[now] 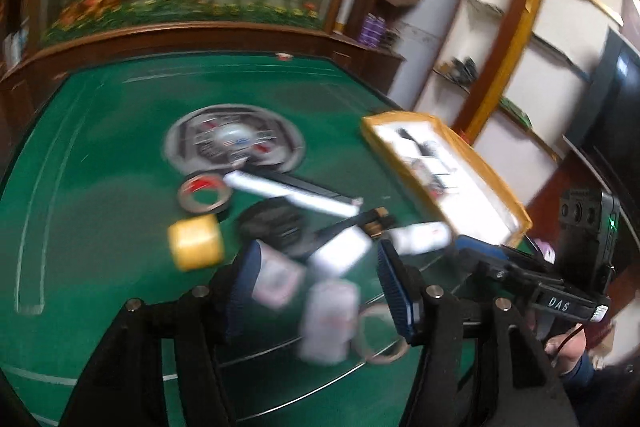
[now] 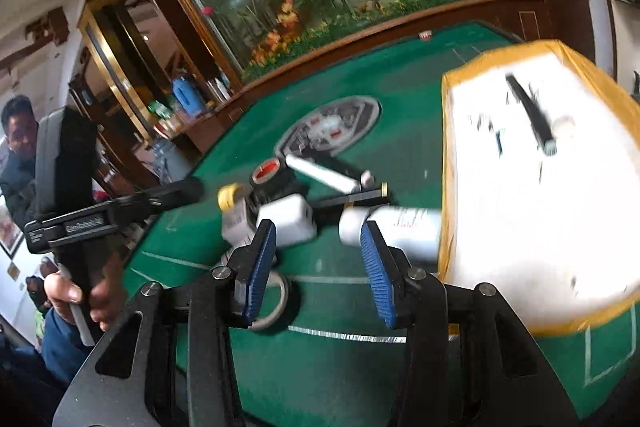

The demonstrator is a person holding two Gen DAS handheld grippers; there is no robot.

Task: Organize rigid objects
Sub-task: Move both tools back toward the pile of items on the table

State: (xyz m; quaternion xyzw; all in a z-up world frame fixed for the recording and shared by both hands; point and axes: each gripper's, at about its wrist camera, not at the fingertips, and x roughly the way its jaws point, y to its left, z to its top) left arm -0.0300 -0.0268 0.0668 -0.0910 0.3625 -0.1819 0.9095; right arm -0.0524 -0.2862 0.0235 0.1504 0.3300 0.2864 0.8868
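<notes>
Green felt table [image 1: 100, 147]: octagonal, wood-rimmed, white lines on the cloth; round grey centre console [image 1: 234, 143] in the middle. Both views motion-blurred.
Yellow roll [image 1: 196, 242]: short tape-like cylinder, left edge of the clutter, on the felt.
Red-cored tape roll [image 1: 205, 191]: lies flat just beyond the yellow roll, near the console.
Black round disc [image 1: 272, 221]: centre of the pile, partly under other items.
Long white bar [image 1: 288, 191]: lies diagonally, one end just beside the red-cored tape roll.
White rectangular block [image 2: 289, 221]: middle of the pile, just beyond the fingertips in both views.
Left gripper [image 1: 320, 287]: pitched down over the near side of the pile; blue ribbed pads parted, gripping nothing; a blurred white packet [image 1: 328, 319] and a clear tape ring [image 1: 378, 335] lie on the felt below the gap, contact not discernible.
Left hand [image 2: 76, 301]: right-wrist view shows it wrapped round the black handle at the left table edge.
White cylindrical bottle [image 2: 394, 231]: on its side, touching the tray's near-left wall.
Right gripper [image 2: 320, 267]: angled down toward the pile, pads parted, empty.
Yellow-rimmed white tray [image 2: 448, 147]: right of the pile; black stick-shaped item [image 2: 530, 117] lies inside.
</notes>
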